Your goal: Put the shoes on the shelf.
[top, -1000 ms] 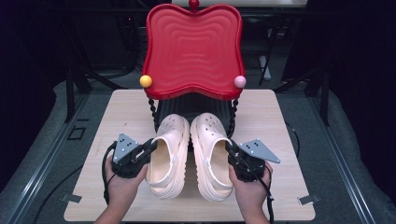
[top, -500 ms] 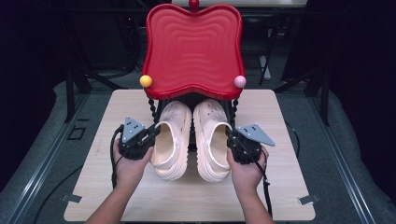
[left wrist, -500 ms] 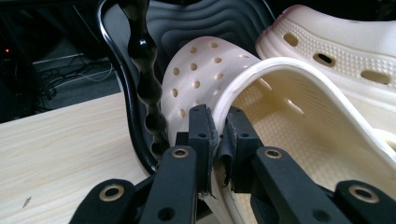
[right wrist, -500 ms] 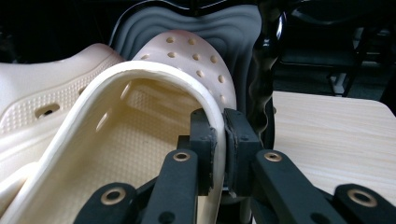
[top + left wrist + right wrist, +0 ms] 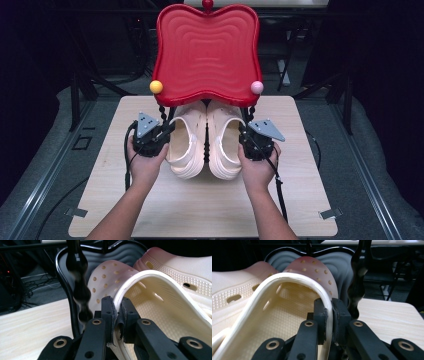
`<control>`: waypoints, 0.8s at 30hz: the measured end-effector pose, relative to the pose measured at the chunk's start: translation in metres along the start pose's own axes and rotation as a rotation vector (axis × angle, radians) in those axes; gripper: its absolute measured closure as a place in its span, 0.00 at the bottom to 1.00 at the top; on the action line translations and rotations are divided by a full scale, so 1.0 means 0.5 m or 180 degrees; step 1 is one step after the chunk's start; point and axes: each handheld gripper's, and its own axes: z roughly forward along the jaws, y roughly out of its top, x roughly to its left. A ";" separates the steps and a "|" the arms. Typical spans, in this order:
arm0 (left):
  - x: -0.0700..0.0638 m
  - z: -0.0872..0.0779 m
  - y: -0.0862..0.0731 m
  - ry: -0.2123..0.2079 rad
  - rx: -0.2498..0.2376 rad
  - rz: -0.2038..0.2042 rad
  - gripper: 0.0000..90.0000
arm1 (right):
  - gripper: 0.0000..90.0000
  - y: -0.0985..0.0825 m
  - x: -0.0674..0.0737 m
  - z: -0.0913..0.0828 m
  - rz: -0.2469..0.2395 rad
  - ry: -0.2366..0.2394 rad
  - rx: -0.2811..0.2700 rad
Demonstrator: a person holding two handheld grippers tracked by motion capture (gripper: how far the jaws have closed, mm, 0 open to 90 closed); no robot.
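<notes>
Two cream clogs lie side by side on the wooden table (image 5: 295, 200), toes pushed under a red wavy stand (image 5: 207, 50). My left gripper (image 5: 162, 134) is shut on the outer rim of the left clog (image 5: 184, 145); in the left gripper view the jaws pinch that white rim (image 5: 117, 312). My right gripper (image 5: 246, 137) is shut on the outer rim of the right clog (image 5: 225, 145), and the right gripper view shows the rim (image 5: 329, 315) clamped between the pads. The perforated toes (image 5: 317, 275) sit beneath the stand's dark underside.
The stand rests on black beaded legs (image 5: 80, 290), one close beside each gripper (image 5: 358, 280). A yellow ball (image 5: 156, 86) and a pink ball (image 5: 257, 87) mark its front corners. Bare table lies in front of the heels and at both sides.
Both grippers have pushed the two clogs away from the person, sliding their toes under the red stand. The grips on the rims have held throughout.
</notes>
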 end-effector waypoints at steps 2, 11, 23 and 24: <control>-0.001 0.004 0.003 0.0039 -0.0031 0.0014 0.93 | 0.92 0.005 -0.001 0.006 -0.0015 -0.0052 -0.0016; -0.025 0.020 -0.022 -0.0050 0.0019 0.0201 0.90 | 0.89 -0.018 0.018 0.026 -0.0290 -0.0115 0.0109; -0.048 0.035 -0.016 -0.0023 0.0098 0.0325 0.86 | 0.79 -0.030 0.023 0.027 -0.0276 0.0032 0.0124; -0.048 0.035 -0.016 -0.0018 0.0095 0.0326 0.85 | 0.79 -0.029 0.022 0.027 -0.0303 0.0065 0.0118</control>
